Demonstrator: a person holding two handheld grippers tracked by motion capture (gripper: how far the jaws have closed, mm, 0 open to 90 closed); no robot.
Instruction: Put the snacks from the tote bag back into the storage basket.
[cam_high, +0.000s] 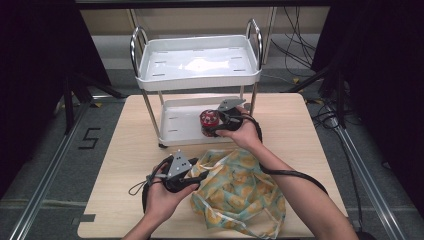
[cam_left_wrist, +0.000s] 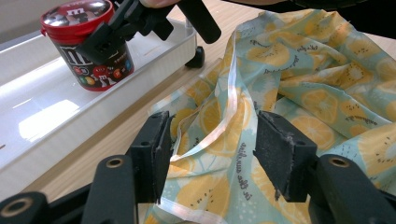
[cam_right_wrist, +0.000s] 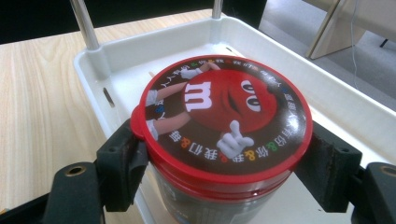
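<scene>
Candy tub (cam_high: 209, 121) stands in cart's lower tray (cam_high: 175, 131) on wooden table (cam_high: 125, 150).

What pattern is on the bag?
Orange and lemon slices on pale teal bag, clearest in the left gripper view.

This looks like a recording lab or test studio rather than a home. A pale wooden tabletop (cam_high: 130, 150) stands on grey carpet, with black curtains (cam_high: 30, 75) hanging to either side of it. Aluminium rails (cam_high: 45, 185) run along the floor beside the table, and loose black cables (cam_high: 295, 45) trail on the floor beyond it.
</scene>
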